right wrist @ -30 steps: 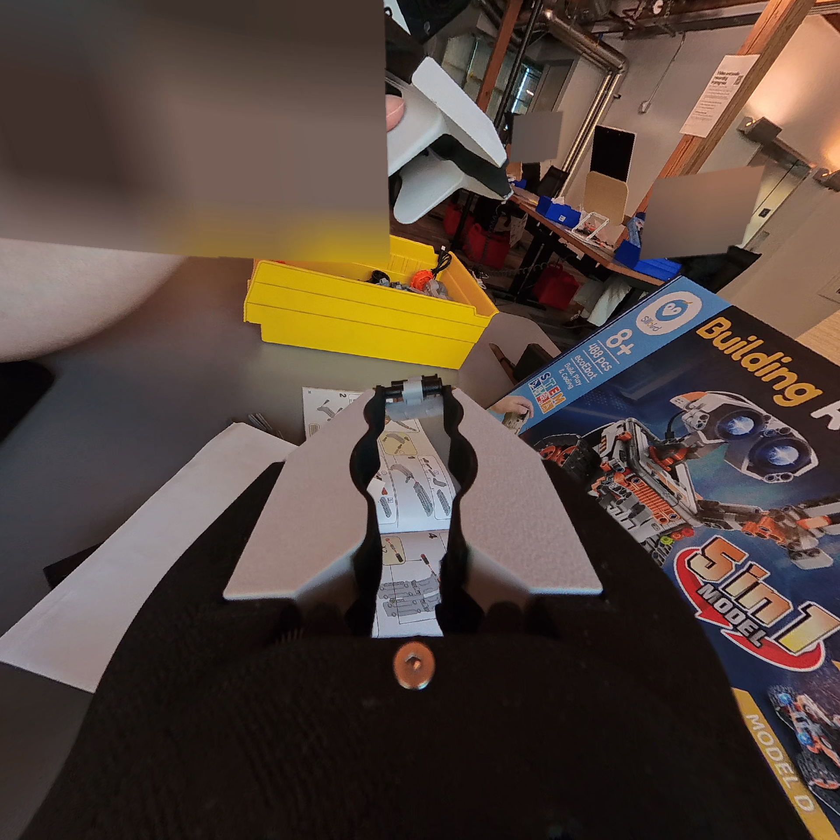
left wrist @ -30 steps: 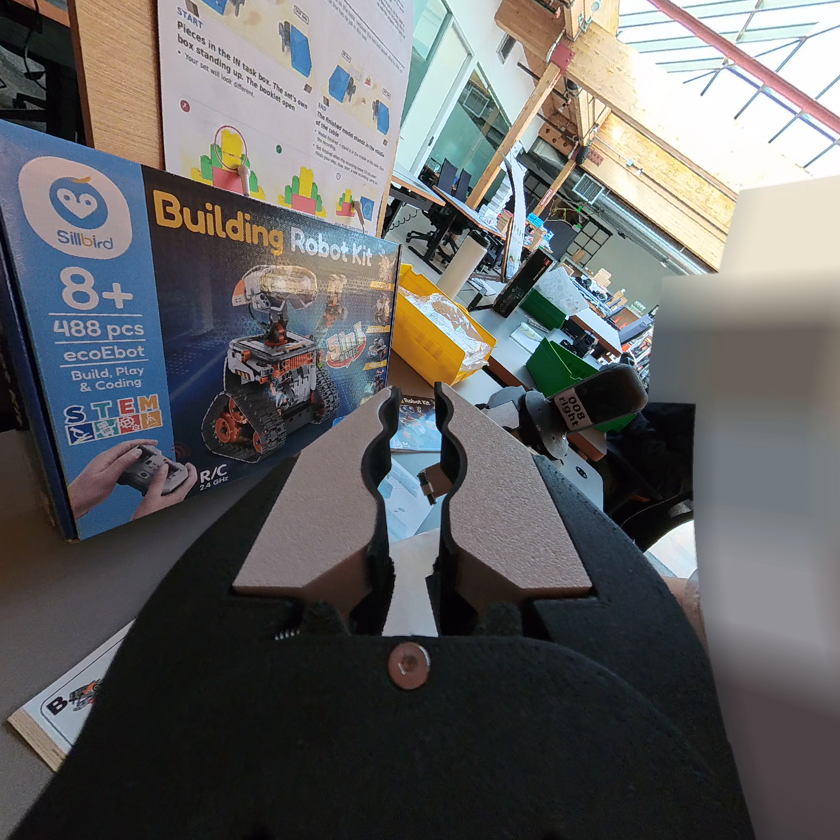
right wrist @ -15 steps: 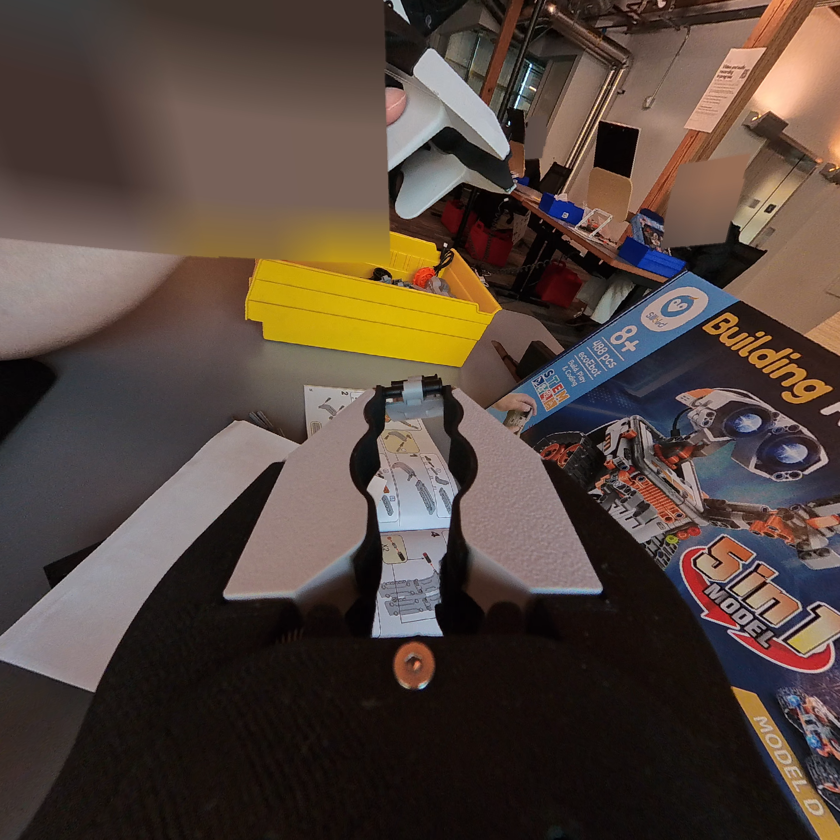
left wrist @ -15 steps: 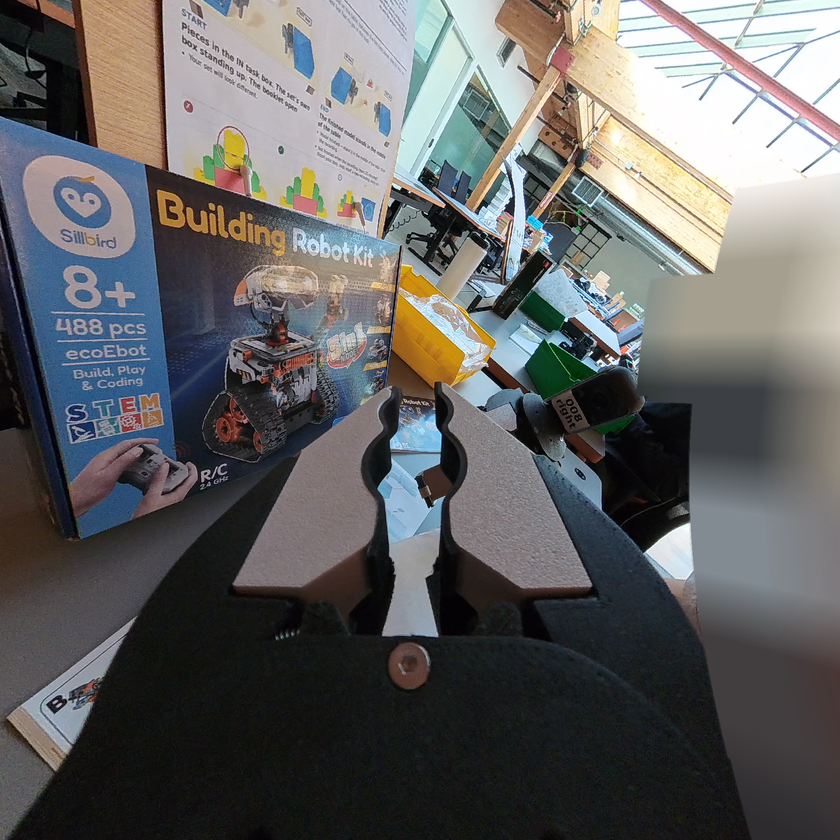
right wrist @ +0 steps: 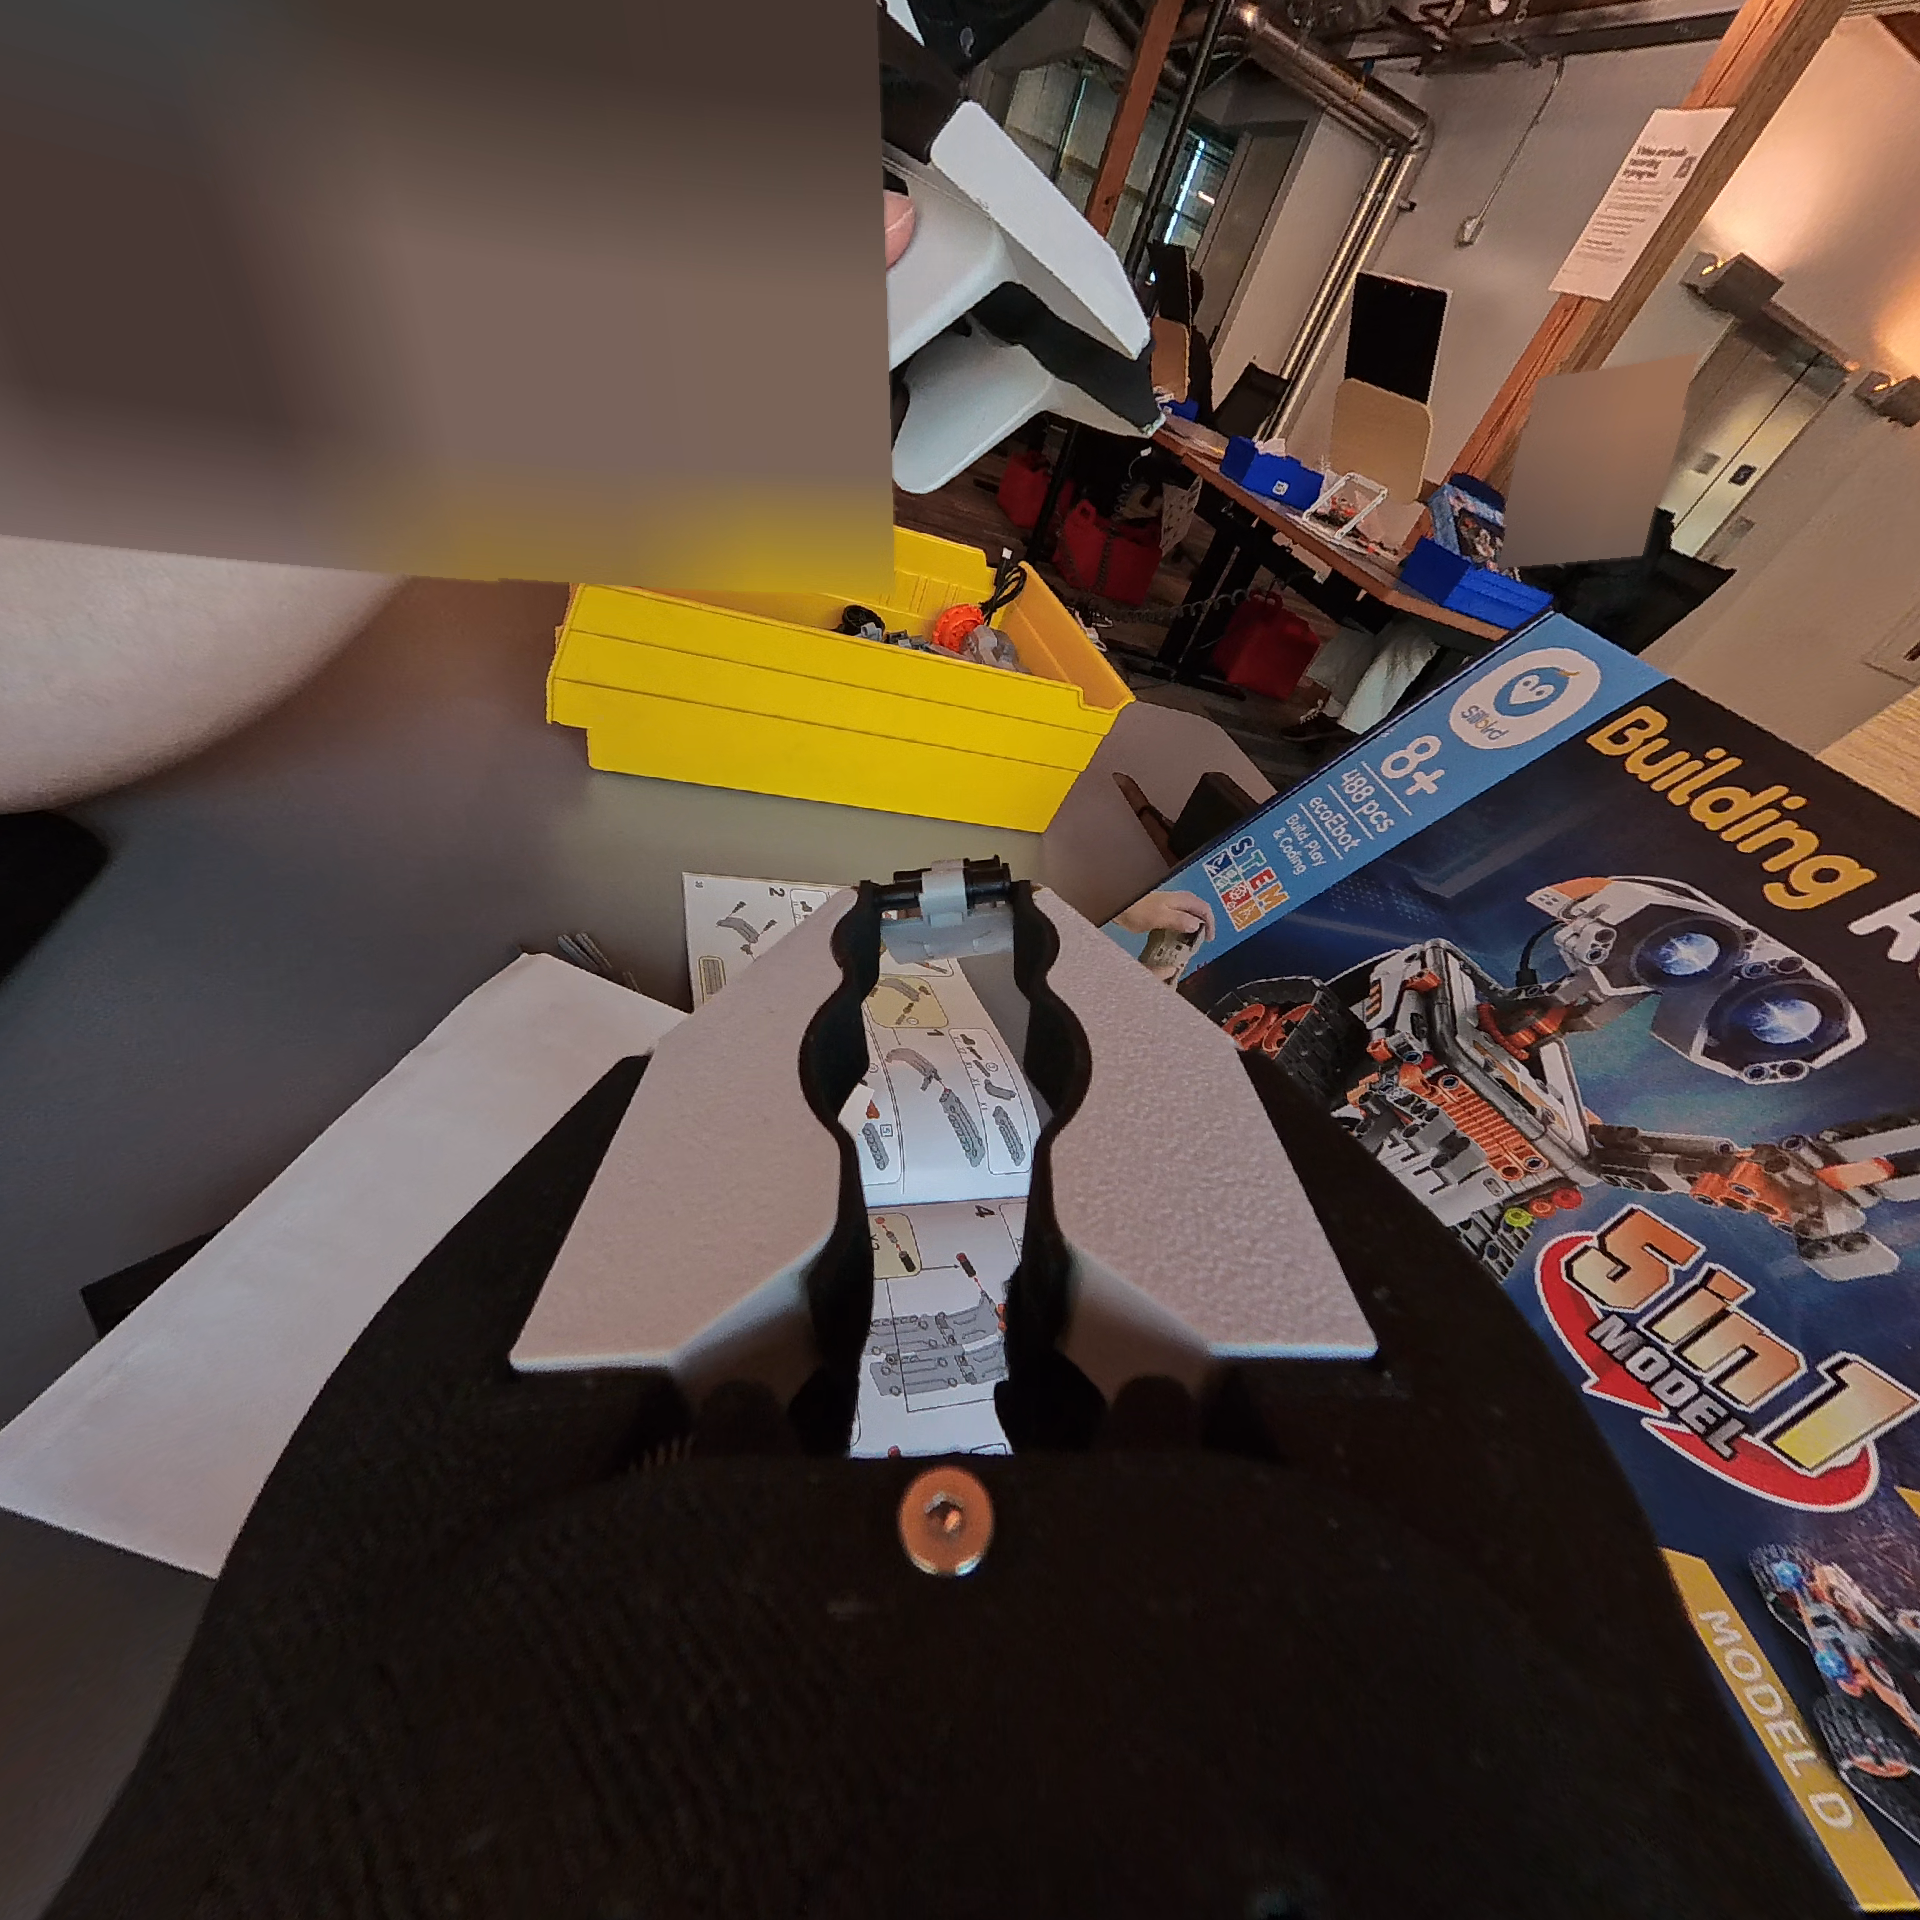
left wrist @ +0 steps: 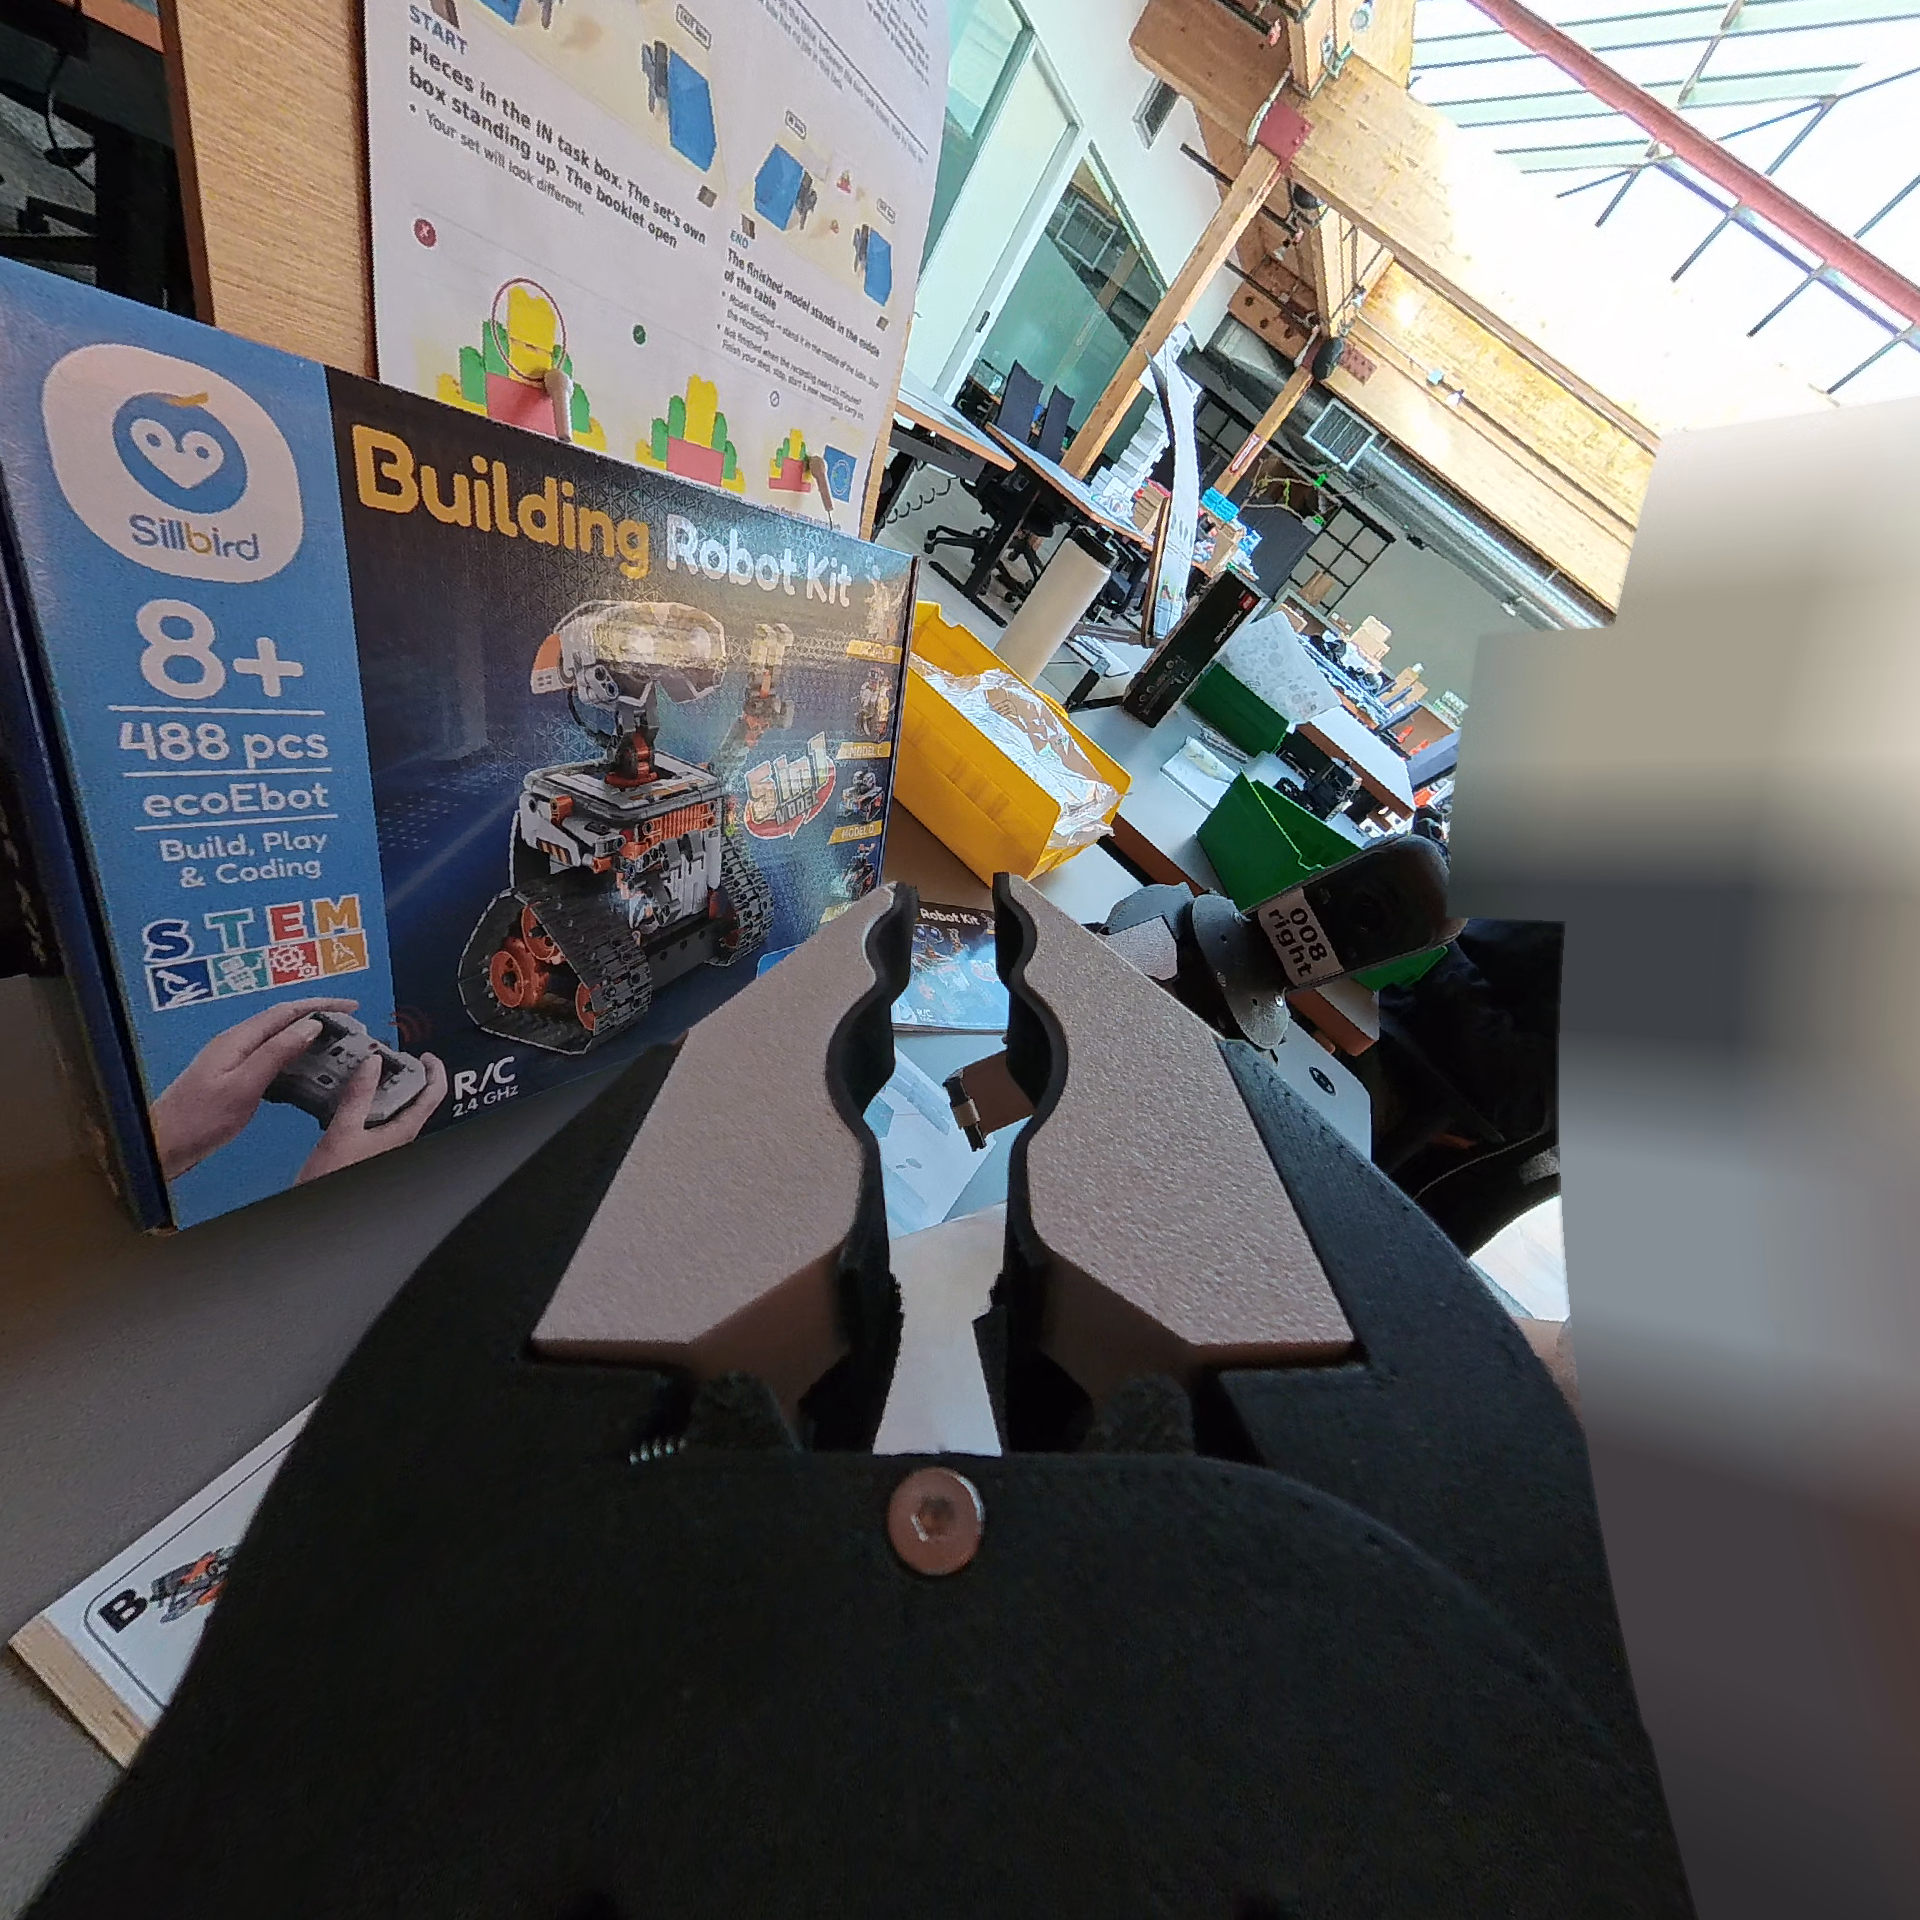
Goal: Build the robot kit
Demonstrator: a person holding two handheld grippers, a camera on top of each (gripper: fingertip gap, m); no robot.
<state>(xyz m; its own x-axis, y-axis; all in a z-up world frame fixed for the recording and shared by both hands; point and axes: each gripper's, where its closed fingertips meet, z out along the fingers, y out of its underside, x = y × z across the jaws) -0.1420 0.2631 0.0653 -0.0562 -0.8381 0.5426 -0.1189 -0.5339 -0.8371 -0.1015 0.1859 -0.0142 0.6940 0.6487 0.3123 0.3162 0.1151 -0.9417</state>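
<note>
A grey worktop (right wrist: 312, 883) is seen beneath both grippers. A large blue cardboard construction-kit box (left wrist: 468, 779), printed with a tracked toy robot and brand lettering, stands ahead and to the left of the left gripper (left wrist: 945, 904) and lies to the right of the right gripper (right wrist: 940, 904). A yellow plastic bin (right wrist: 831, 727) with loose parts is placed well beyond the right gripper's tips. A plain white sheet (right wrist: 364, 1195) is spread to its left, and an open illustrated instruction booklet (right wrist: 935, 1143) is seen below its jaws. The left gripper is held narrowly parted, with nothing between its jaws. A small grey-and-black building piece (right wrist: 945, 914) is pinched at the very tips of the right gripper.
</note>
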